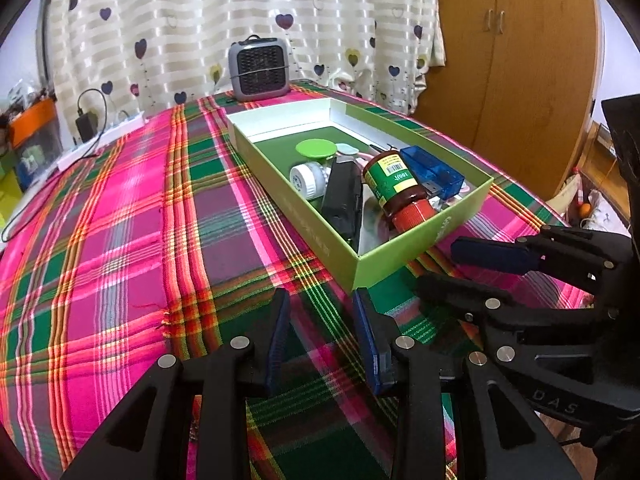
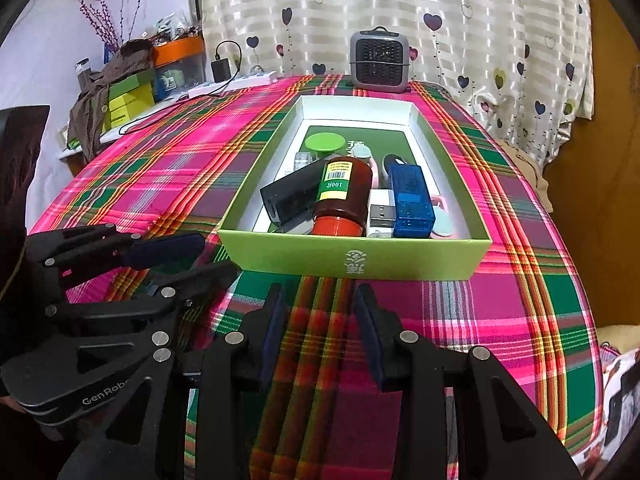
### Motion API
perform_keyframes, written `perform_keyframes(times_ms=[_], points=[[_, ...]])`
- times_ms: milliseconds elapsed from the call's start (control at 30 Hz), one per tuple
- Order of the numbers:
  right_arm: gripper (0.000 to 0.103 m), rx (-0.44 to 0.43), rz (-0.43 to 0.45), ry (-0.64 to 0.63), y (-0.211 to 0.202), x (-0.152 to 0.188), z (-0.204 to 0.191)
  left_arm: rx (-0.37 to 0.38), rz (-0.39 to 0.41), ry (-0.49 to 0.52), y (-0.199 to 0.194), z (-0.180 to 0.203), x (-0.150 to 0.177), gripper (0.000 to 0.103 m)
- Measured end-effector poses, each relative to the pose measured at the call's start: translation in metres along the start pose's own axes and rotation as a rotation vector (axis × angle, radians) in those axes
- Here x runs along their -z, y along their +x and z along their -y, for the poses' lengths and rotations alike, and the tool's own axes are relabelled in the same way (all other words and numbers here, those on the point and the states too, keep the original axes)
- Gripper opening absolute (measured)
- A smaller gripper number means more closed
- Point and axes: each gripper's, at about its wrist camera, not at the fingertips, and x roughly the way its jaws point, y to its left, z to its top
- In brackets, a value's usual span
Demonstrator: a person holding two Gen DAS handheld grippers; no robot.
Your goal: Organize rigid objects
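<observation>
Both claws stand over the plaid-covered bench (image 2: 520, 240), each tilted downward toward the green box (image 2: 356, 258), and neither holds anything. The left claw (image 1: 322, 334) has its jaws apart with only cloth between them; the right claw (image 2: 318, 332) likewise stands apart and empty.

The task's things all lie inside the box, which sits ahead of both claws. From the right claw the box is straight ahead, its near short wall square-on and close beyond the fingertips. From the left claw the box lies ahead and to the right, its near corner just beyond that claw's right finger, its long axis running away and leftward.

Contents noted:
- brown jar (image 2: 344, 190) with a red cap, lying on its side, cap toward the claws, long axis running away from the right claw
- black case (image 2: 290, 196) just left of the jar, angled
- blue transparent box (image 2: 410, 202) just right of the jar, long axis also running away
- green lid (image 2: 325, 142) further back
- white round container (image 1: 306, 180), seen clearly only in the left view

Judgement: no loose item shows on the cloth, so the sorting appears largely done. Should any item in the box need reaching, the right claw is better placed, being in line with the jar's axis.
</observation>
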Motion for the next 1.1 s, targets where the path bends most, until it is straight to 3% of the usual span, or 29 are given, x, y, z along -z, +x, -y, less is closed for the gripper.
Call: perform_keyframes(times_ms=[1100], points=[[0.037,0.043,-0.008,0.000,0.0002,-0.0003,-0.0017,-0.003,-0.002,-0.009,0.0006,-0.0018,-0.0002,0.032]])
